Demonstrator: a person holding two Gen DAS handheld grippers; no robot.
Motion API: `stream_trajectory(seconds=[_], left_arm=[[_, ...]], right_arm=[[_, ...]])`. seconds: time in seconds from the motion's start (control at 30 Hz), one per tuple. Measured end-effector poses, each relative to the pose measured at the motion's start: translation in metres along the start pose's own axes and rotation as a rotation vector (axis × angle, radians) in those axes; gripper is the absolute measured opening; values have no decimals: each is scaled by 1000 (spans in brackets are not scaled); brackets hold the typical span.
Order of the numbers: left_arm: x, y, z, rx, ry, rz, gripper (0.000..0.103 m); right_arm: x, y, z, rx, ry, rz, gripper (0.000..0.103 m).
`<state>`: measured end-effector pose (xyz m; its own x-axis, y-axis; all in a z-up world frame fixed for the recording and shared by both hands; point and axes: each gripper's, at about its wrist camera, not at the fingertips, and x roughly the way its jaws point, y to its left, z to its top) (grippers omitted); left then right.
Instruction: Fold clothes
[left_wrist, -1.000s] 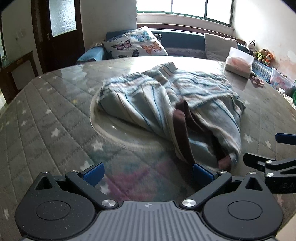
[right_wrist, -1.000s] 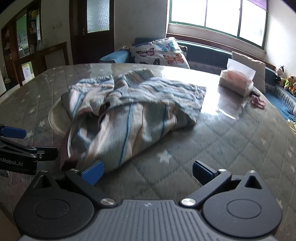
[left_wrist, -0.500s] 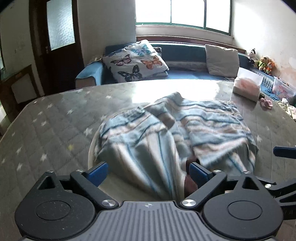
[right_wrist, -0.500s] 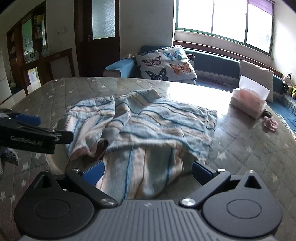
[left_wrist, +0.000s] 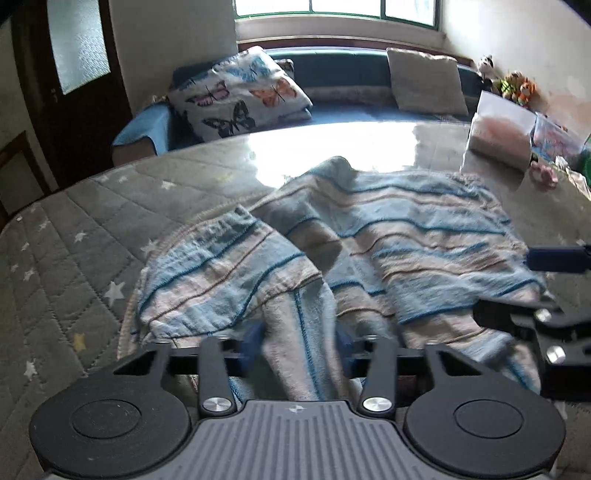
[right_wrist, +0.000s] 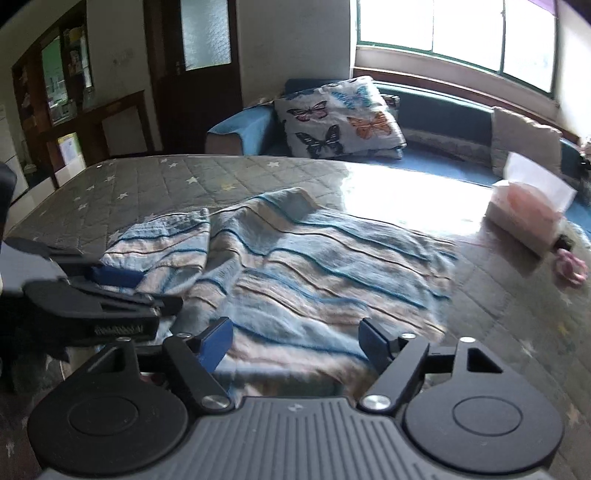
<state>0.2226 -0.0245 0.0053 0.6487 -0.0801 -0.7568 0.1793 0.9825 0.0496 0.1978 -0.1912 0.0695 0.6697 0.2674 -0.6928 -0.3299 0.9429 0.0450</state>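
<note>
A blue, pink and beige striped fleece garment (left_wrist: 369, 236) lies crumpled on a grey star-quilted table (left_wrist: 74, 236). My left gripper (left_wrist: 297, 343) is closing on a fold of its near edge; the blue pads press the cloth from both sides. My right gripper (right_wrist: 295, 341) is half open over the garment's (right_wrist: 314, 258) near right edge, with cloth between its blue pads but not clamped. The left gripper shows at the left of the right wrist view (right_wrist: 110, 291). The right gripper shows at the right edge of the left wrist view (left_wrist: 546, 325).
A tissue box (right_wrist: 528, 218) and a small pink object (right_wrist: 570, 266) sit at the table's far right. Behind the table are a blue sofa with a butterfly pillow (right_wrist: 340, 118), a beige cushion (left_wrist: 424, 81) and soft toys (left_wrist: 513, 83). A dark door (right_wrist: 199, 74) stands at the back left.
Both grippers moved forward and down onto the garment's near edge. The left jaws went from wide open to closed on a fold. The right jaws narrowed partway around the cloth.
</note>
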Motion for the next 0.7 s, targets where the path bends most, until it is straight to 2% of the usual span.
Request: stream_trajectory(seconds=[0.1,0.17,0.27,0.37,0.43,0.53,0.7], left_arm=[[-2,8,-5,-18,-7,-19,15],[-7,14,-6,-36,-16,-20,10],[-19,21,-9,-66,-36,-14,8],[-34,29,-12,-97,-65,-3,7],[-45,35,-15,-122,-80,11,6],[-62,45,-22,-160,-103,19,6],[-91,60,-38,-211,-139,37,6]], right_arm=[[17,7,8,-9,25,40,68],[27,13,10,-22,40,55,67],[44,25,12,-53,72,70,61],[52,33,9,-80,87,61,45],[50,31,7,-70,84,50,25],[38,21,6,-29,65,56,8],[4,6,-1,19,2,46,5]])
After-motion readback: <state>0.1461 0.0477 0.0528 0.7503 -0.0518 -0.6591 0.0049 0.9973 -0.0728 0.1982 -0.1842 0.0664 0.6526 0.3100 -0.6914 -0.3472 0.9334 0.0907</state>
